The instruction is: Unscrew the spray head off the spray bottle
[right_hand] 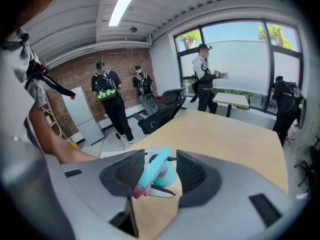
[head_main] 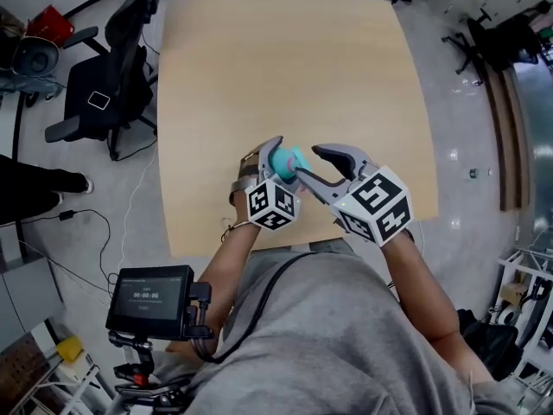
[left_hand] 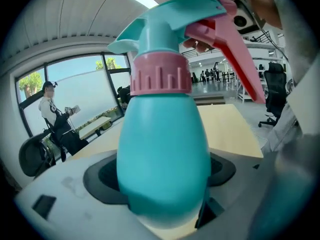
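Observation:
A teal spray bottle (left_hand: 162, 154) with a pink collar (left_hand: 160, 76), a teal spray head (left_hand: 165, 26) and a pink trigger (left_hand: 235, 49) is held upright over the near part of the wooden table (head_main: 285, 67). My left gripper (head_main: 278, 154) is shut on the bottle's body, both pads against its sides. The right gripper (head_main: 313, 164) comes in from the right at the top of the bottle (head_main: 287, 161). In the right gripper view its jaws (right_hand: 159, 173) stand apart, with the spray head (right_hand: 152, 170) between the pads and a gap on the right side.
A black office chair (head_main: 104, 93) stands left of the table. A small screen device (head_main: 151, 296) hangs at the person's left side. Several people (right_hand: 107, 94) stand beyond the table's far end, and one person (left_hand: 55, 119) stands by the windows.

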{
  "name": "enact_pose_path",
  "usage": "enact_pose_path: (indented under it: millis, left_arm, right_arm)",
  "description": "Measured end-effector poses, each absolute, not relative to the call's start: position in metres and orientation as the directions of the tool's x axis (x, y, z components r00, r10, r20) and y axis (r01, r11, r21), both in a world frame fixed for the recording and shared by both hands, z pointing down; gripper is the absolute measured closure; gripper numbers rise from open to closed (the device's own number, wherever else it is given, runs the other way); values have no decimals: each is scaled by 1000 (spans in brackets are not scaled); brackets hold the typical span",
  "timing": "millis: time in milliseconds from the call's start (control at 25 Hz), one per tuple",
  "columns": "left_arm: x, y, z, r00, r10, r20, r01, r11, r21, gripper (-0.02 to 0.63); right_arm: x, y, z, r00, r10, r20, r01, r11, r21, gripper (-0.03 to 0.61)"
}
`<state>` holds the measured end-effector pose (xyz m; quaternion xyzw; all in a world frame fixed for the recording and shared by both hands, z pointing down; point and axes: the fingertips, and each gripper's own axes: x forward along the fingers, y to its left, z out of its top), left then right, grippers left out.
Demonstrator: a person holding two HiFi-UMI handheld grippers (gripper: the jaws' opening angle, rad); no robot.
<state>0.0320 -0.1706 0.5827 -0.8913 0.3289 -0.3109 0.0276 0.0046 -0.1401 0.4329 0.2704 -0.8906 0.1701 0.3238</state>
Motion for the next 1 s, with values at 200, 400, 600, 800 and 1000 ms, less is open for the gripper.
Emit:
enact_pose_path:
  millis: [200, 400, 600, 800, 1000]
  left_arm:
    - [17, -175, 558, 517, -655, 552, -585, -740, -331, 199]
    - [7, -177, 543, 455, -694, 558, -581, -706, -405, 199]
    - [33, -176, 537, 439, -720, 538, -574, -685, -448, 199]
    - [38, -180, 531, 470, -710, 525, -558, -699, -446, 199]
    - [38, -177, 526, 514, -690, 509, -534, -722, -439, 199]
  right_arm:
    - [-9, -138, 434, -621, -323, 714, -553, 826, -107, 397]
    - [-11, -142, 437, -582, -319, 748, -546, 835, -68, 397]
    - [15, -138, 457, -560, -294, 774, -537, 841, -69, 399]
    - [18, -144, 453, -564, -286, 774, -541, 837, -85, 416]
    - [18, -144, 449, -578, -279, 767, -530, 843, -92, 419]
